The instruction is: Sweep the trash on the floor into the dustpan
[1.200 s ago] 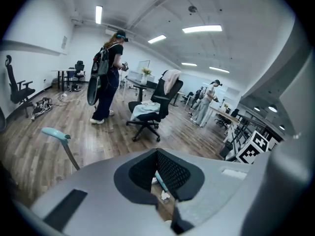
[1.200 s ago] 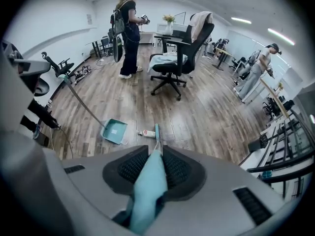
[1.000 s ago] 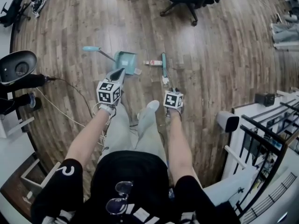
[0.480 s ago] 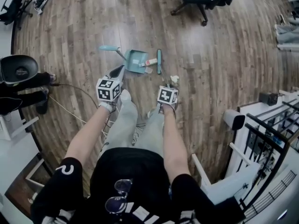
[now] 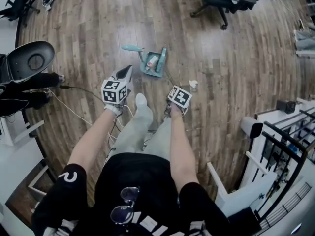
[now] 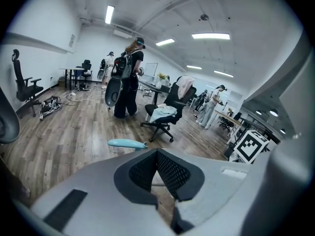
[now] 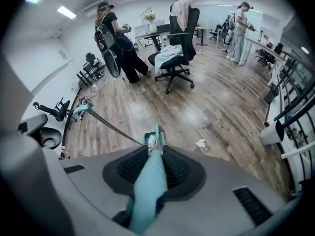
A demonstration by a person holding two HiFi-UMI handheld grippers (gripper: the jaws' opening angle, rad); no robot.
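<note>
Broom (image 5: 164, 58) now pressed against dustpan (image 5: 146, 69) mouth; my sweep puts the trash tube (image 5: 151, 61) inside it.

We see a plank floor (image 5: 88, 28) running out to white walls (image 6: 39, 43), with a black chair (image 7: 177, 53) standing on it. Behind the chair are desks (image 7: 147, 32). Above it strip lights (image 6: 210, 36) glow on the ceiling, and well to its right runs a railing (image 5: 283, 136).

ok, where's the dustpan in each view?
Head view: dustpan, upper centre.
Left gripper view: only its teal handle, left of centre.
Right gripper view: centre, beyond the held broom, shaft running up-left.
Shared landmark: draped office chair.
</note>
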